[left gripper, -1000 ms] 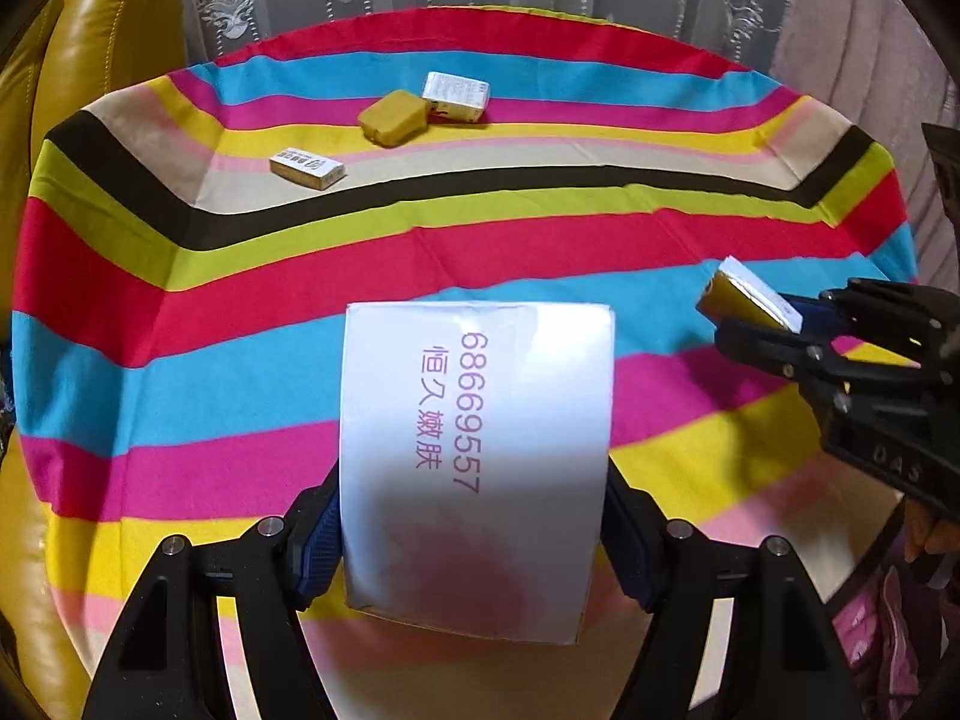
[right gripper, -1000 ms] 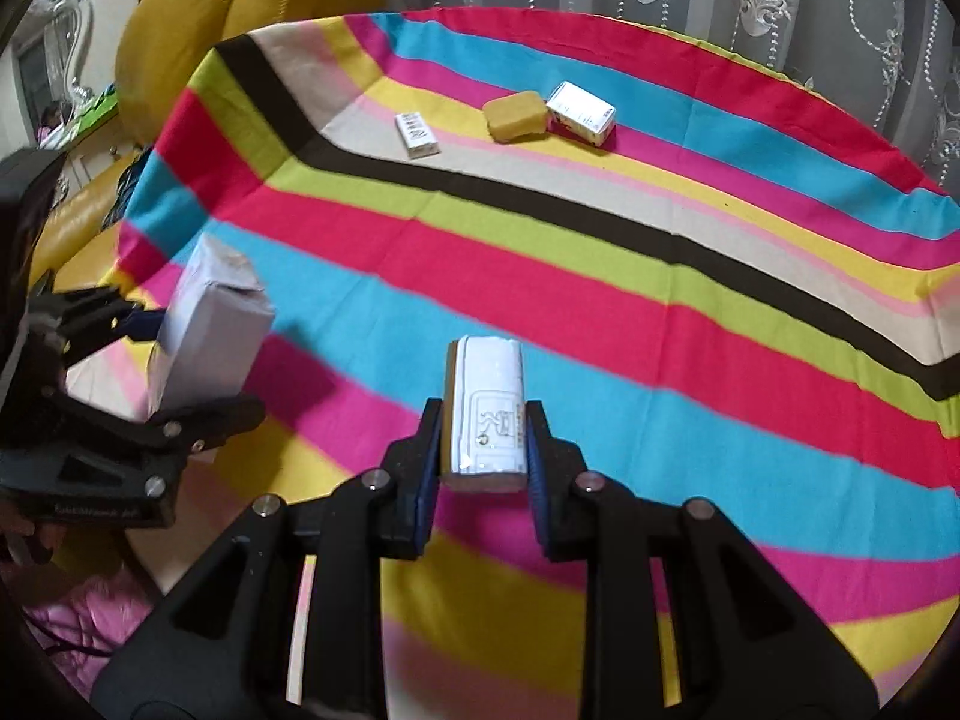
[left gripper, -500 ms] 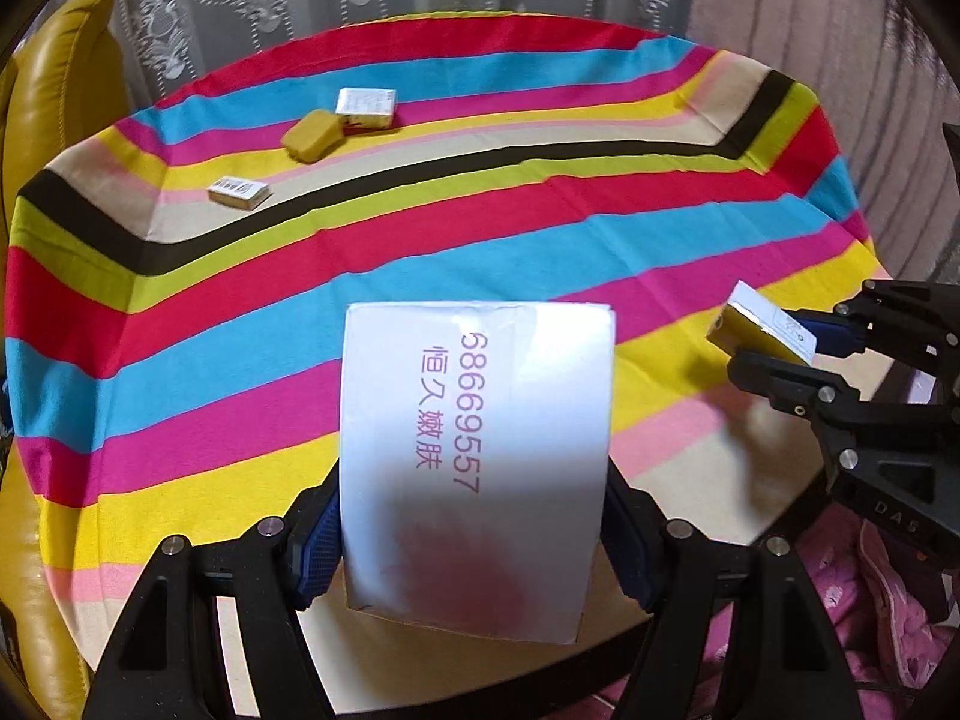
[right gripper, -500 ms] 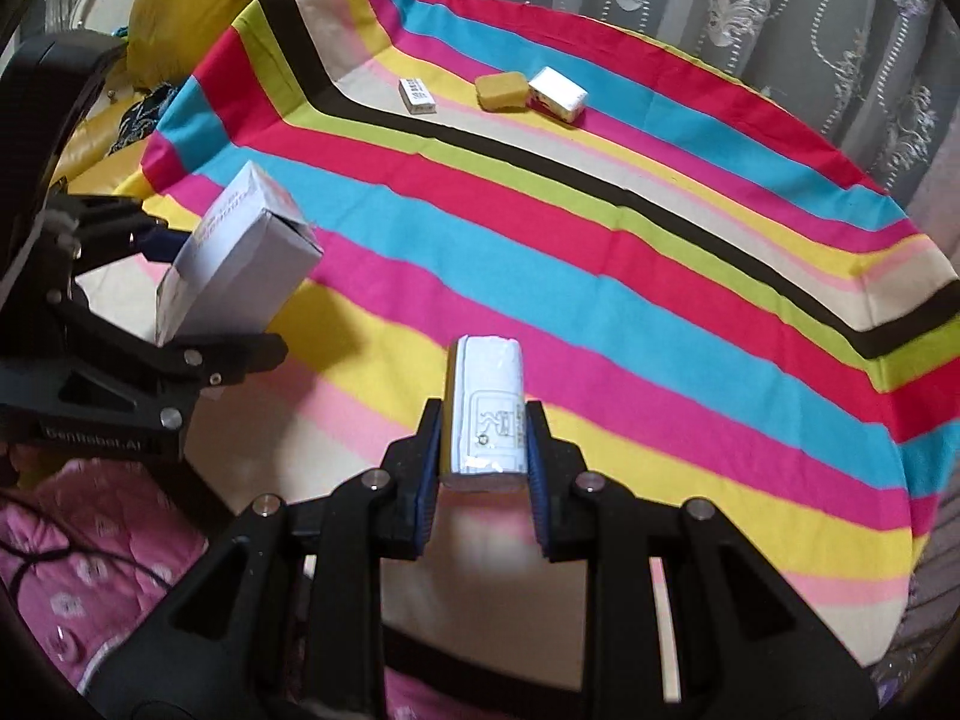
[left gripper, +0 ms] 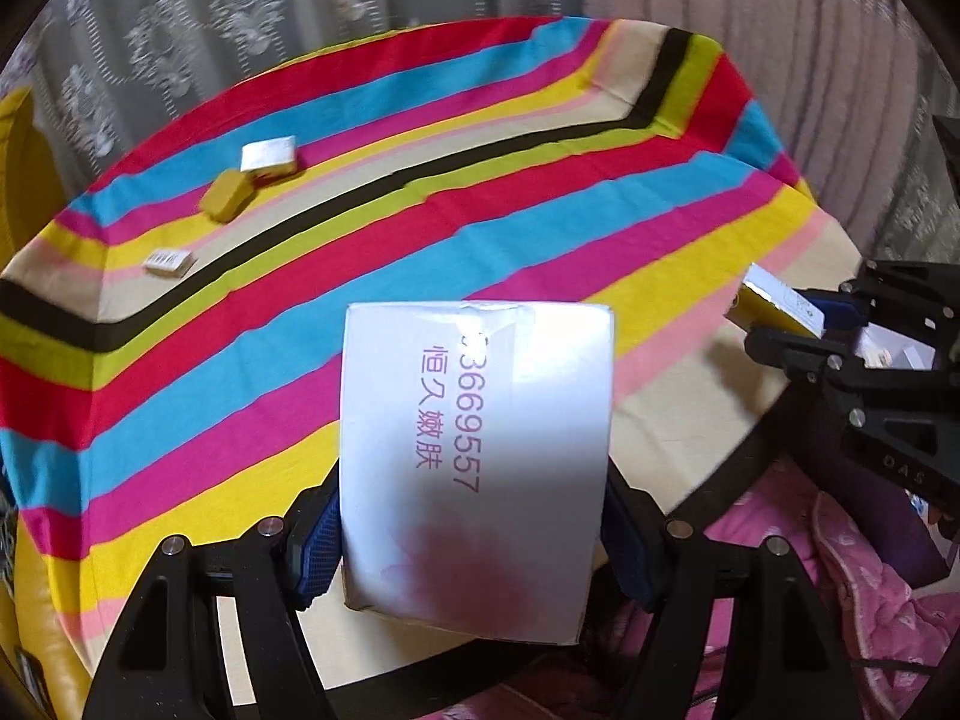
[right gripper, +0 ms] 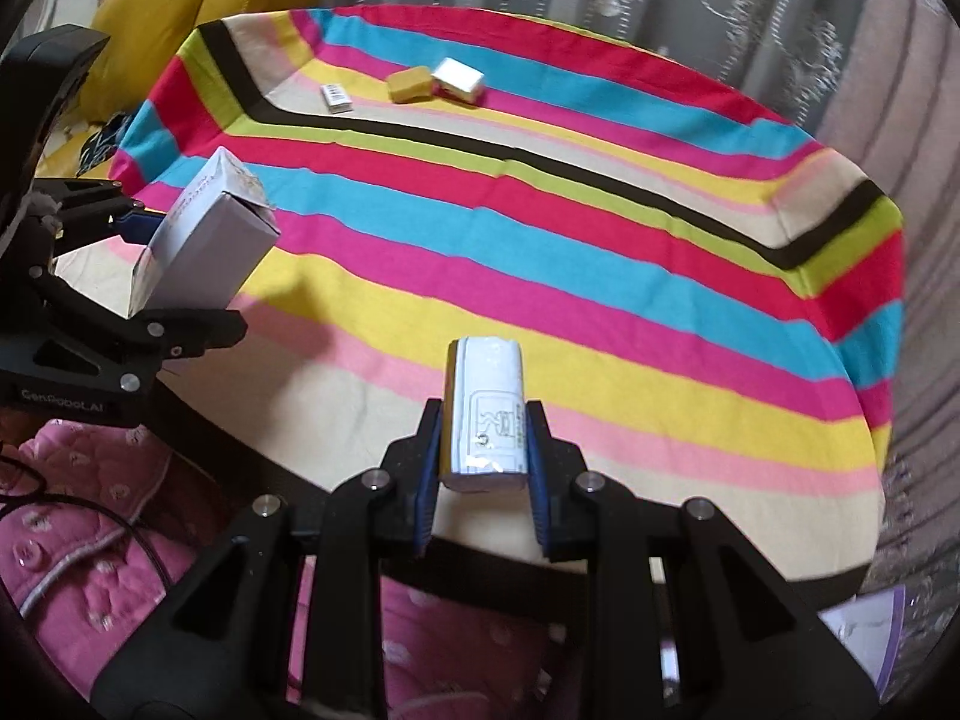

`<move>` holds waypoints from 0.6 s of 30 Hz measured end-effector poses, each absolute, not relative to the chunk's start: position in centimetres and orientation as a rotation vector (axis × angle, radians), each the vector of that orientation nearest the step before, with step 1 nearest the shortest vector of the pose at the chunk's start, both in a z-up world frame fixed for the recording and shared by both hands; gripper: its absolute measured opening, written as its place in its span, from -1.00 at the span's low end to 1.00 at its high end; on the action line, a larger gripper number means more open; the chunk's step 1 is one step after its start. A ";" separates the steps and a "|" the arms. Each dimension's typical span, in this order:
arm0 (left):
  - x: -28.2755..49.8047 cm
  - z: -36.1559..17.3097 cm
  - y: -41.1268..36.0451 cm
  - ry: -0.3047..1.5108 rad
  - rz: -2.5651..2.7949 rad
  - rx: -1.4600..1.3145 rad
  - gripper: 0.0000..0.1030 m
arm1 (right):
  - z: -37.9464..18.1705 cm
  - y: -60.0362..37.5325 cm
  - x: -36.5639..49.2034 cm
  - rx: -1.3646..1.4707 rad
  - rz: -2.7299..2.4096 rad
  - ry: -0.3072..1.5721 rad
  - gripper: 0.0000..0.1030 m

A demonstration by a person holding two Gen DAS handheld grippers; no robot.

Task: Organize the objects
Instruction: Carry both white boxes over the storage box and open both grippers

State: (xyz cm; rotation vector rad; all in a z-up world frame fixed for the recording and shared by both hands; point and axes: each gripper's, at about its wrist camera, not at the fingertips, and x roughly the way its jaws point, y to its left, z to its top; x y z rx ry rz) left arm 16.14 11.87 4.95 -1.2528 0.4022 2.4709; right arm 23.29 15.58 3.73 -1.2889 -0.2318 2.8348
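My left fingers [left gripper: 474, 531] grip the big white box [left gripper: 477, 450], right fingers [right gripper: 483, 468] pinch a small white pack [right gripper: 487, 420]; three small items past the black stripe [right gripper: 540, 159] remain on the bench [right gripper: 600, 312], sorting unfinished.

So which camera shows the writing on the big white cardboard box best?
The left wrist view: the big white cardboard box faces it, pink print readable. The right wrist view shows it edge-on, print unreadable.
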 end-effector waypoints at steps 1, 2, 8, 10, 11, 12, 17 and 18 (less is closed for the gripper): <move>16.2 5.0 12.5 0.411 2.458 -1.248 0.42 | 3.8 16.0 23.6 -1.283 2.827 -0.218 -0.43; 16.3 5.1 12.8 0.419 2.449 -1.244 0.42 | 3.8 16.5 23.9 -1.278 2.819 -0.204 -0.43; 17.0 5.6 17.0 0.513 2.367 -1.195 0.42 | 4.4 18.9 25.6 -1.241 2.767 -0.147 -0.43; 17.2 5.7 18.6 0.542 2.331 -1.177 0.42 | 4.7 19.9 26.3 -1.230 2.745 -0.119 -0.43; 17.4 5.8 19.5 0.557 2.309 -1.167 0.42 | 4.7 20.3 26.5 -1.226 2.736 -0.108 -0.43; 17.6 5.8 20.4 0.570 2.290 -1.159 0.42 | 4.8 20.8 26.8 -1.221 2.725 -0.093 -0.43; 18.7 6.1 24.3 0.628 2.192 -1.122 0.42 | 4.7 23.0 28.5 -1.201 2.674 -0.040 -0.43; 19.0 6.2 25.3 0.636 2.160 -1.112 0.42 | 4.7 23.6 29.0 -1.194 2.654 -0.031 -0.43</move>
